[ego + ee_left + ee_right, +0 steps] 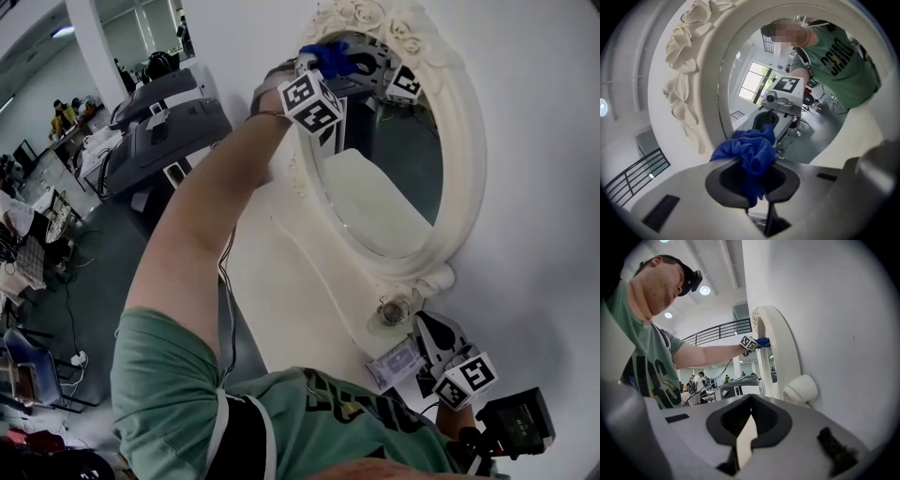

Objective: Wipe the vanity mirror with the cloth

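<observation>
Left gripper clenched on the cloth at the vanity mirror top, right gripper closed empty below: wiping's on, next likely a downward sweep.

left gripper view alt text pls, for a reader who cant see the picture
The left gripper, jaws shut on a bunched blue cloth, holds it at the edge of an oval vanity mirror, beside its white frame carved with roses. The glass reflects the gripper itself and a person in a green shirt.
</observation>
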`<state>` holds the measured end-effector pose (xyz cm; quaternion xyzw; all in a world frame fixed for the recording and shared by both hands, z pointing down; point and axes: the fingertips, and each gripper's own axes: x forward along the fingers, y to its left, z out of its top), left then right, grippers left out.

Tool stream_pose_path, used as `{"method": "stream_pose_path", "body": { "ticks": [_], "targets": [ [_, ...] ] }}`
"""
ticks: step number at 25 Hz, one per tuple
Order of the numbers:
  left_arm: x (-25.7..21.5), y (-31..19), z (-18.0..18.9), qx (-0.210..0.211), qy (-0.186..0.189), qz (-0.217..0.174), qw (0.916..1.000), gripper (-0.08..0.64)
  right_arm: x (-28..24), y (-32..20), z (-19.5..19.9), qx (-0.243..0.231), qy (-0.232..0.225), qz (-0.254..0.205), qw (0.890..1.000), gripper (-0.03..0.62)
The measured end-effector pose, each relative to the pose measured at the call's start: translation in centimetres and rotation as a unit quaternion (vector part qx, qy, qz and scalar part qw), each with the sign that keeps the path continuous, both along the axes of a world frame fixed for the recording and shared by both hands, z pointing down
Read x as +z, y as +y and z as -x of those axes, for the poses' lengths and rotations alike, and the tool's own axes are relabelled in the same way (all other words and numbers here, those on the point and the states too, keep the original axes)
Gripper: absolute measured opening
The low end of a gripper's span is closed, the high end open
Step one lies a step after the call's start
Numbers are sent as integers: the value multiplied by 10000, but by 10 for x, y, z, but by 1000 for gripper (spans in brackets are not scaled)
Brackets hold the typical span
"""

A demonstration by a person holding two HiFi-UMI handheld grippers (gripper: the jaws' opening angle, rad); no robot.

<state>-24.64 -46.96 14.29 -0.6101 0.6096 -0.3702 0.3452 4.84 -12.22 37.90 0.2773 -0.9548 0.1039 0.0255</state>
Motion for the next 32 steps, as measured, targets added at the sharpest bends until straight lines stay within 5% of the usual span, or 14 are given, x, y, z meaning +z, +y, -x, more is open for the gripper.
{"method": "stream_pose_path", "body": {
  "ticks": [8,17,24,32],
  "targets": [
    [25,4,-2,70,-802,124,9967,72,5,2,14,-172,-190,278,9993,12],
    [199,23,-10,126,-1023,1156,9879,72,23,5,13,-179,252,445,9985,12],
    [337,45,-27,169,-1049,2135,9711,72,30,13,19,-225,392,594,9972,12],
    [360,45,-21,114,-1590,2145,9636,72,31,11,29,-227,441,686,9964,12]
  ]
}}
